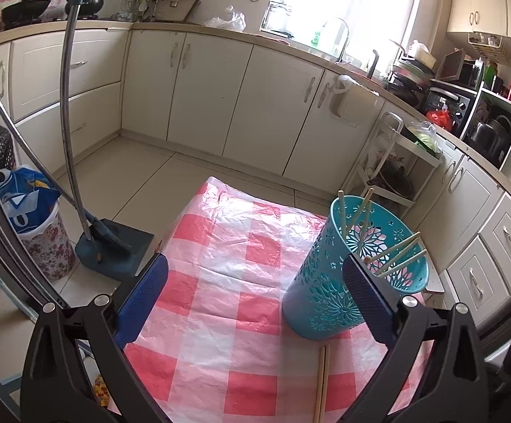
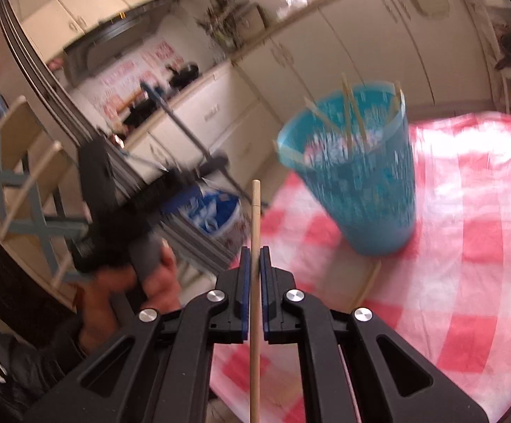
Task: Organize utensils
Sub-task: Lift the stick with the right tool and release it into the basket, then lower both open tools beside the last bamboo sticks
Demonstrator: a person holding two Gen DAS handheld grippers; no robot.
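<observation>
Chopstick (image 2: pixel 255 282) is standing pinched upright in the right tongs (image 2: pixel 254 257), with the teal holder (image 2: pixel 354 176) lying ahead-right on the checked surface (image 2: pixel 467 282), while the left tongs (image 1: pixel 255 296) are hanging spread beside it.

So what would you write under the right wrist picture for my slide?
Right gripper pinches one wooden chopstick near the teal utensil holder on the checked tablecloth.
</observation>
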